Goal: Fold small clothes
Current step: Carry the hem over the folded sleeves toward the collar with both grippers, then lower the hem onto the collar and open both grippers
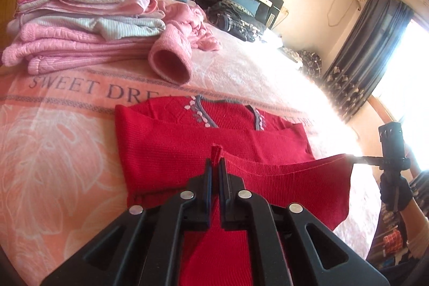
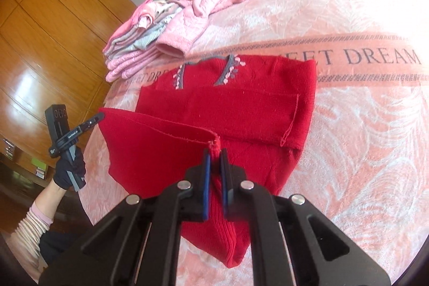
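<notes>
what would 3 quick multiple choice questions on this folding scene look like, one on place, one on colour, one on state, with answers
1. Where is the folded pink pile relative to the red sweater?
A. on top of it
B. beyond it, on the bedspread, apart from it
C. on the floor

2. What colour is the sweater's neckline trim?
A. grey
B. yellow
C. green

3. What is the left gripper doing?
A. open above the bed
B. shut on a pillow
C. shut on the sweater's hem

Answers:
1 B: bare blanket shows between pile and sweater.
2 A: a grey band with pale pink spots edges the neckline.
3 C: red fabric is pinched between its fingers, as with the right gripper.
</notes>
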{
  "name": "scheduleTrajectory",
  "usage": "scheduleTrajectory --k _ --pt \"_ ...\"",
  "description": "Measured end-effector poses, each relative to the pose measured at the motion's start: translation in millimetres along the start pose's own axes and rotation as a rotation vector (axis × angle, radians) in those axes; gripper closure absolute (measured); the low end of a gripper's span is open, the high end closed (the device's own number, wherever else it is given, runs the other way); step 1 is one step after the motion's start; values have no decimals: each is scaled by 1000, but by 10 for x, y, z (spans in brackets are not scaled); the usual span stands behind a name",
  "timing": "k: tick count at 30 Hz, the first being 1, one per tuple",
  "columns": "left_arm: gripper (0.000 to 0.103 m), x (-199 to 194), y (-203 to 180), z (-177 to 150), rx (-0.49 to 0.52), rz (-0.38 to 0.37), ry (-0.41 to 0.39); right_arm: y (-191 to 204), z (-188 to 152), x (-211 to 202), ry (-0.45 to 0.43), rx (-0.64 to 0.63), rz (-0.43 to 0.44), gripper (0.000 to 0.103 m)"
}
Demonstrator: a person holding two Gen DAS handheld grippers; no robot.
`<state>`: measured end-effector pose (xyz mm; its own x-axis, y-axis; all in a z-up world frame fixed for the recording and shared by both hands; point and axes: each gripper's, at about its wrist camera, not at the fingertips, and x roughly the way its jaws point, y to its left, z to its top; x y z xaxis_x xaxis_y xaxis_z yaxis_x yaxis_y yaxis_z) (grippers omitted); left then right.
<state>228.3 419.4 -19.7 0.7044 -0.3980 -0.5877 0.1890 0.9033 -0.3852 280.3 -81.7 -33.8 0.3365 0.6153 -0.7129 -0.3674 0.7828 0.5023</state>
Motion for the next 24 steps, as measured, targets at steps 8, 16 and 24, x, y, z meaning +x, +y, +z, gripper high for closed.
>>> scheduleTrajectory --k 8,16,24 --pt "100 289 163 713 -65 57 -109 -6 890 110 -104 23 -88 98" --pt "100 1175 508 986 -83 182 -53 -472 1498 882 -93 118 -185 99" --pt "98 1889 746 664 -68 320 86 -922 1348 1614 0 177 -325 94"
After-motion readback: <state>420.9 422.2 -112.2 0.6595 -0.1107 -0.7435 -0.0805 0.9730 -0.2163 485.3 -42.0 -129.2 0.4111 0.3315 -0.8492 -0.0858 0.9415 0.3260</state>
